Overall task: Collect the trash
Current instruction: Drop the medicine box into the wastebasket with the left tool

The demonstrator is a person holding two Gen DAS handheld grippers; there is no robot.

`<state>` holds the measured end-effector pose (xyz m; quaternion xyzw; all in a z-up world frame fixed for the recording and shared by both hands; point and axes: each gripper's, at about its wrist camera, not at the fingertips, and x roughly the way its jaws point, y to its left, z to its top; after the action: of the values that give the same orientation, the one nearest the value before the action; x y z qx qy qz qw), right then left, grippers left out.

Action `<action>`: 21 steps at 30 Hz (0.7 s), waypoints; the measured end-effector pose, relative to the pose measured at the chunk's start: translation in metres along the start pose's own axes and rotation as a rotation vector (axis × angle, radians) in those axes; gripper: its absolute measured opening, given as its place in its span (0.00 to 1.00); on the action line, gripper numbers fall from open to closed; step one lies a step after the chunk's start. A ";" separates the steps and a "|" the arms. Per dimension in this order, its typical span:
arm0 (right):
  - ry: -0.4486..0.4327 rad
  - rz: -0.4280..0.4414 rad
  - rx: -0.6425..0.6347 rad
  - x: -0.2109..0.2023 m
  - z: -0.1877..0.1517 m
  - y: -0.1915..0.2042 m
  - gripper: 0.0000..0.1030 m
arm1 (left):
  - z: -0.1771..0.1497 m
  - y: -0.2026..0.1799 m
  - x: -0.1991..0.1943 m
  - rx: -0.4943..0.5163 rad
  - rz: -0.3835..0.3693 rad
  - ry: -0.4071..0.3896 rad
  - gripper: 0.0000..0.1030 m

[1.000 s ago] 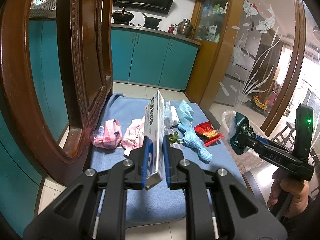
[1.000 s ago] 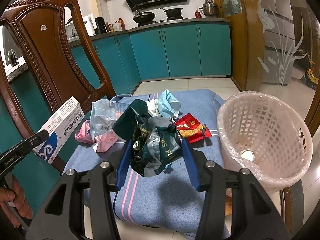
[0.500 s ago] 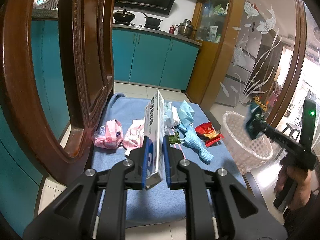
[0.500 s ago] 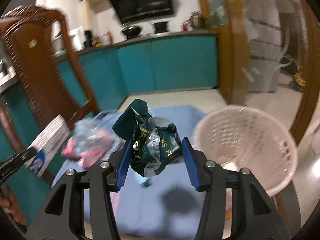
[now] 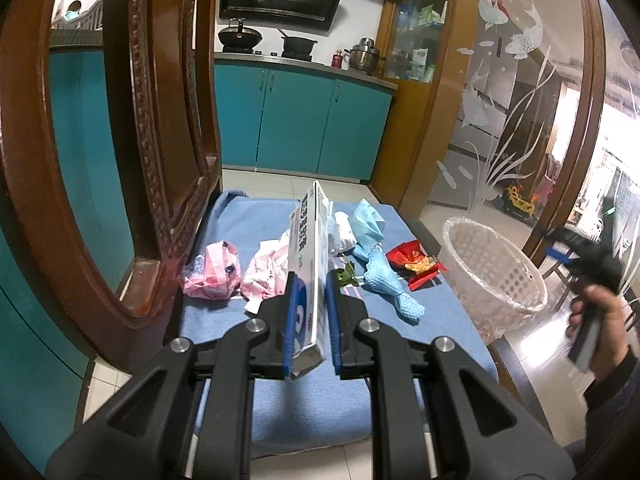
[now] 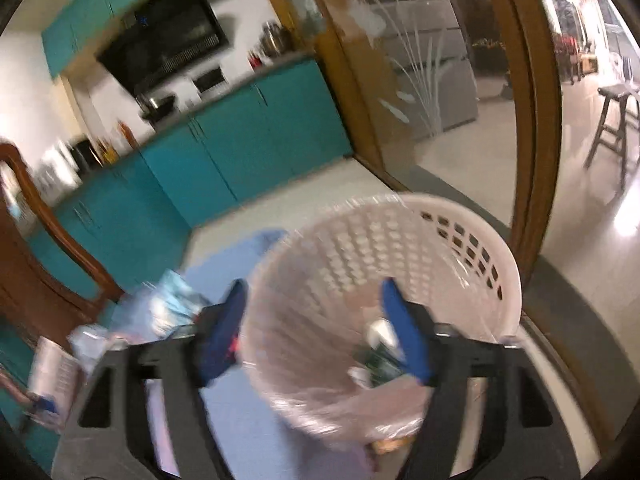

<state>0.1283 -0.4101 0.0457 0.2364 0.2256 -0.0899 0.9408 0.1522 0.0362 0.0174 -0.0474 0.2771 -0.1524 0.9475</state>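
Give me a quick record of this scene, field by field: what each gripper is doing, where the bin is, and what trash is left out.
left gripper: shut on white box
right gripper: open, over the basket
basket: white, lined, right of the blue cloth
in basket: dark green wrapper
left on cloth: pink bags, blue mask, red packet

Warm indoor light fills both fisheye views, whose edges bend straight lines and end in black corners. The left wrist view is mostly sharp, though the right gripper (image 5: 560, 250) at its edge is smeared and daylight glares white behind it. The right wrist view is motion-blurred throughout, softening the white basket (image 6: 448, 232) and the teal cabinets (image 6: 240, 152).
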 end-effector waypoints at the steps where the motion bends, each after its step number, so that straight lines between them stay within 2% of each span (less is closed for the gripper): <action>1: -0.033 0.002 0.001 -0.009 0.002 0.002 0.89 | 0.000 -0.002 0.000 0.005 -0.004 0.001 0.14; 4: -0.126 0.005 -0.008 -0.033 0.008 0.006 0.90 | -0.001 -0.017 0.001 0.037 -0.036 0.007 0.14; 8: -0.173 -0.016 0.013 -0.039 0.008 -0.002 0.90 | 0.004 -0.059 0.018 0.073 -0.123 0.042 0.14; 12: -0.185 -0.047 0.104 -0.036 0.012 -0.023 0.90 | 0.018 -0.132 0.051 0.149 -0.245 0.077 0.14; 15: -0.193 -0.060 0.165 -0.036 0.018 -0.035 0.90 | 0.035 -0.198 0.093 0.181 -0.326 0.115 0.15; 17: -0.200 -0.063 0.199 -0.039 0.021 -0.044 0.90 | 0.043 -0.233 0.114 0.206 -0.336 0.117 0.18; 19: -0.205 -0.060 0.203 -0.040 0.024 -0.045 0.90 | 0.051 -0.268 0.142 0.242 -0.326 0.113 0.28; 20: -0.203 -0.056 0.199 -0.042 0.023 -0.045 0.90 | 0.051 -0.276 0.153 0.243 -0.314 0.129 0.58; 21: -0.196 -0.053 0.189 -0.041 0.023 -0.045 0.90 | 0.051 -0.280 0.168 0.225 -0.276 0.154 0.81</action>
<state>0.0889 -0.4580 0.0649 0.3078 0.1292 -0.1581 0.9293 0.2404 -0.2824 0.0231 0.0332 0.3207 -0.3141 0.8930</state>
